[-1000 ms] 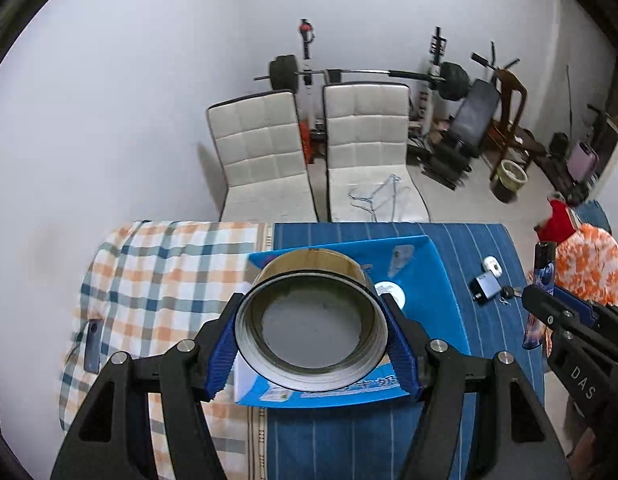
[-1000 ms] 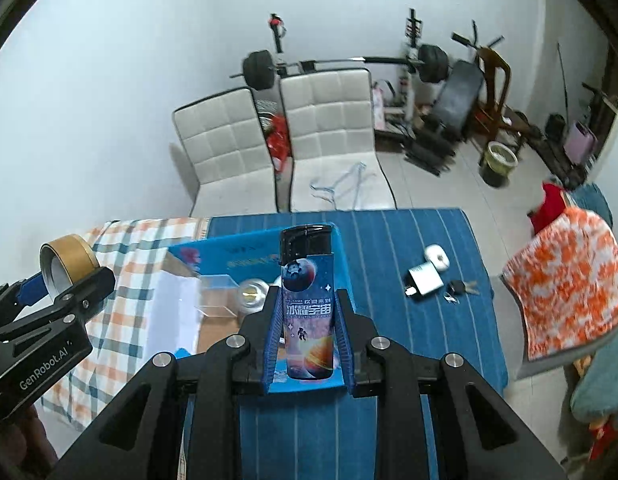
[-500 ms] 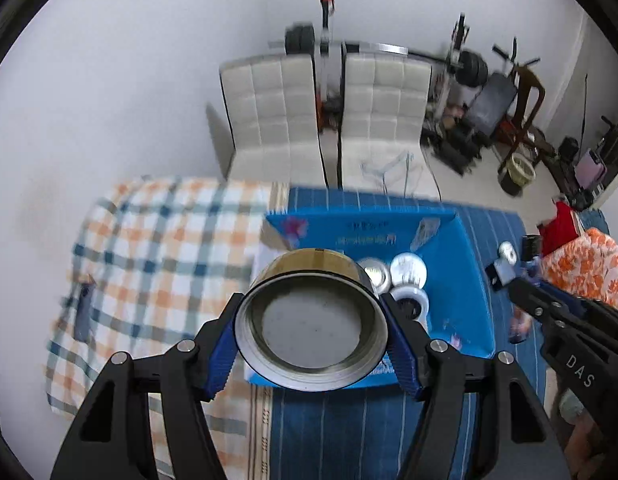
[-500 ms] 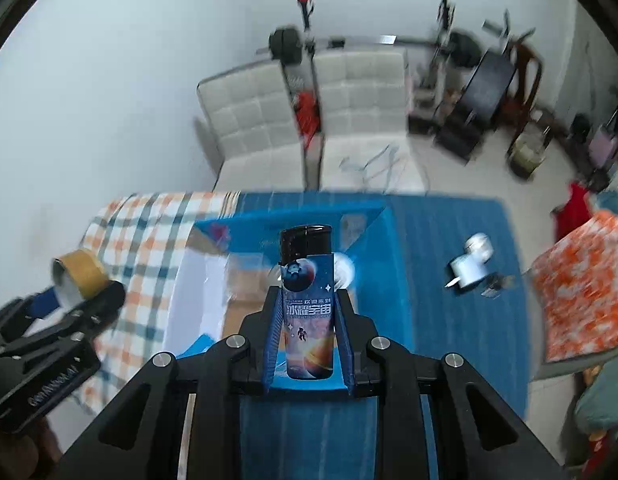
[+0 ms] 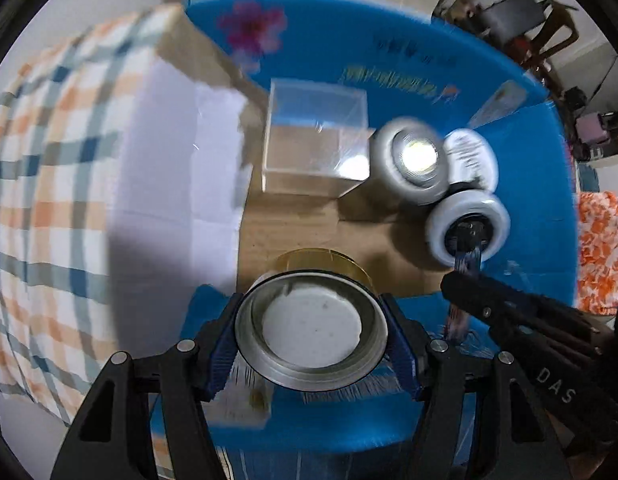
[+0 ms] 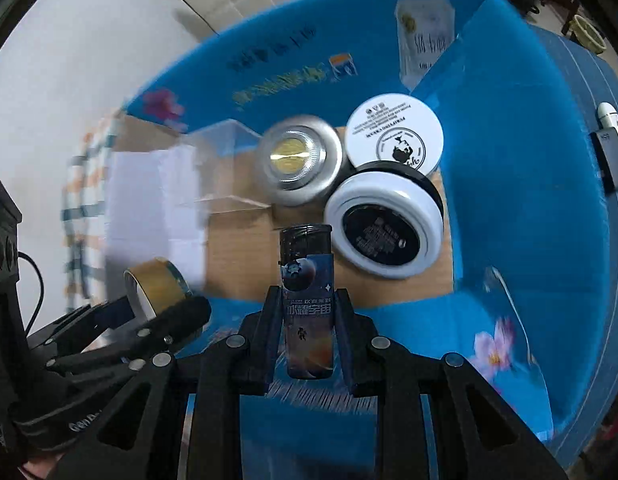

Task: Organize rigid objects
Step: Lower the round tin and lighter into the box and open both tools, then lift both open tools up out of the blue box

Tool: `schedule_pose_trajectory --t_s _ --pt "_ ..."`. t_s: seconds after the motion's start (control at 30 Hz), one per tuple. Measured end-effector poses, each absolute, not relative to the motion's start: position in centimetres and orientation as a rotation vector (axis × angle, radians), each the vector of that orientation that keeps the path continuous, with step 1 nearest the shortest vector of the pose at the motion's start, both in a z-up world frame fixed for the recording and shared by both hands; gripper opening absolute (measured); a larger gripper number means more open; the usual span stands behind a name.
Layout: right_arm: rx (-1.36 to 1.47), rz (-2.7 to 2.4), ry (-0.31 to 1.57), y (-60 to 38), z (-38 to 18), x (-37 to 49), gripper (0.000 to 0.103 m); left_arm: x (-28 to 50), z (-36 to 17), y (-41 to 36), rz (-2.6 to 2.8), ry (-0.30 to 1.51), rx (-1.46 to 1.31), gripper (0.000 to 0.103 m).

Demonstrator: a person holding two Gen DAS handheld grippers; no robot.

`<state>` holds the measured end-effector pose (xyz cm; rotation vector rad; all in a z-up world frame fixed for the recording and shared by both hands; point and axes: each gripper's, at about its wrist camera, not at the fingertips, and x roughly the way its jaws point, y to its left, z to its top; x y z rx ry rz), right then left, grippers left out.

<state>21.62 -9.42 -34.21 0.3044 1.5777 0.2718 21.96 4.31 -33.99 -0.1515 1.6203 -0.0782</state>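
My left gripper [image 5: 311,328] is shut on a roll of brown tape [image 5: 313,332] and holds it over the near edge of the open blue box [image 5: 549,184]. The tape roll also shows in the right wrist view [image 6: 159,286]. My right gripper [image 6: 307,320] is shut on a lighter with a space print [image 6: 307,300] and holds it upright above the blue box [image 6: 529,200]. Inside the box lie a clear plastic cube [image 5: 313,140], a silver round tin [image 6: 299,160], a white lid [image 6: 395,132] and a white jar with a black top [image 6: 383,228].
The box stands on a blue striped cloth beside a checked cloth [image 5: 49,184]. A white flap [image 5: 169,184] lines the box's left side. A dark charger [image 6: 611,156] and a small white item [image 6: 609,114] lie right of the box. Chairs stand beyond.
Both grippers have moved forward and down over the box, so its inside now fills both views. The tape roll and lighter remain held.
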Motion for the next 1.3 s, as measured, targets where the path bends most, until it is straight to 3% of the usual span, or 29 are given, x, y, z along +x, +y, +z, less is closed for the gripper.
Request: schedule_pose_trajectory --t_s 0.2,0.57,0.6,0.7,0.77,0.87,0.93,1.3 --pt "0.279 0.271 1.674 -8.6 -38.8 23.0 0.028 22.4 -36.7 4.8 -0.074 1.685 -0.177 0.063" --pt "0.076 0.264 1.684 -7.1 -38.5 23.3 0.032 20.6 -34.1 4.5 -0.099 1.660 -0.130 0.064" --pt "0.068 0.262 1.680 -7.2 -38.3 23.2 0.035 20.3 -33.7 4.6 -0.097 1.653 -0.128 0.066" --pt "0.040 0.247 1.670 -7.4 -37.6 22.8 0.036 19.6 -31.9 5.1 -0.084 1.598 -0.128 0.087" --pt "0.010 0.234 1.646 -8.1 -36.8 22.3 0.040 19.0 -30.4 5.5 -0.074 1.557 -0.136 0.097" --pt "-0.016 0.208 1.605 -8.2 -34.9 21.7 0.058 18.0 -28.0 5.9 -0.061 1.516 -0.125 0.099" --pt "-0.008 0.192 1.562 -9.0 -33.4 21.3 0.093 18.9 -26.7 6.5 -0.052 1.491 -0.117 0.100" --pt "-0.009 0.188 1.410 -10.5 -23.4 17.7 0.094 17.8 -20.4 3.7 -0.079 1.351 -0.080 0.103"
